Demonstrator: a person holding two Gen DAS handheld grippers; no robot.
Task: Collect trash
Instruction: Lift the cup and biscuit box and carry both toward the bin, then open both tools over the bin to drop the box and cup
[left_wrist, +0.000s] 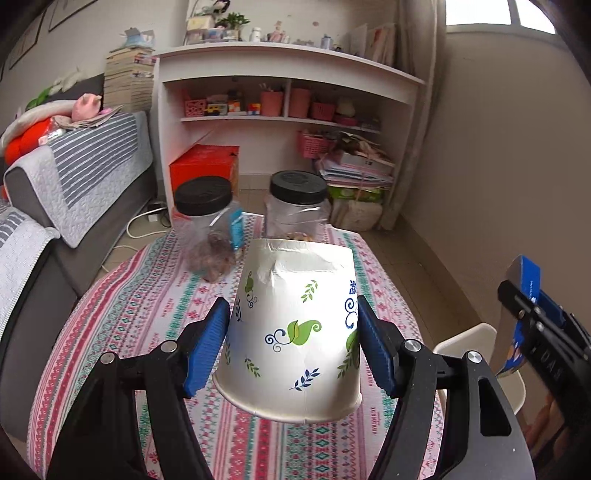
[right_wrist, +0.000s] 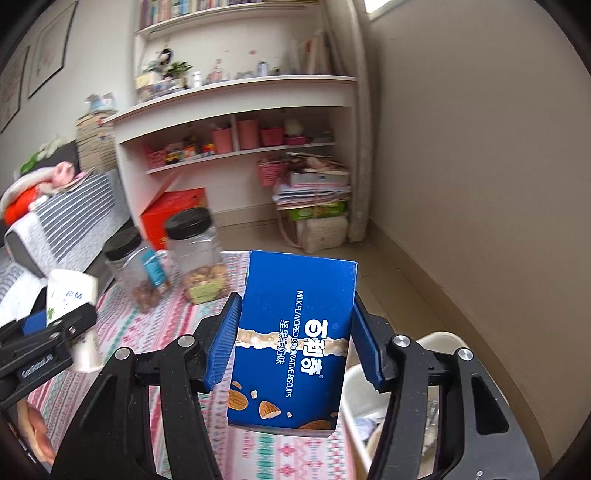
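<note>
Fingers (left_wrist: 221, 343) clamp one paper cup (left_wrist: 295, 332), one biscuit box (right_wrist: 291, 347); two jars (left_wrist: 207, 225) behind.

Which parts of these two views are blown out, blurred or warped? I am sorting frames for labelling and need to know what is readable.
Left wrist view: window blown out, shelf unit bowed by the fisheye, paper cup sharp. Right wrist view: biscuit box print crisp, paper cup at the left edge smeared, corners vignetted black.
</note>
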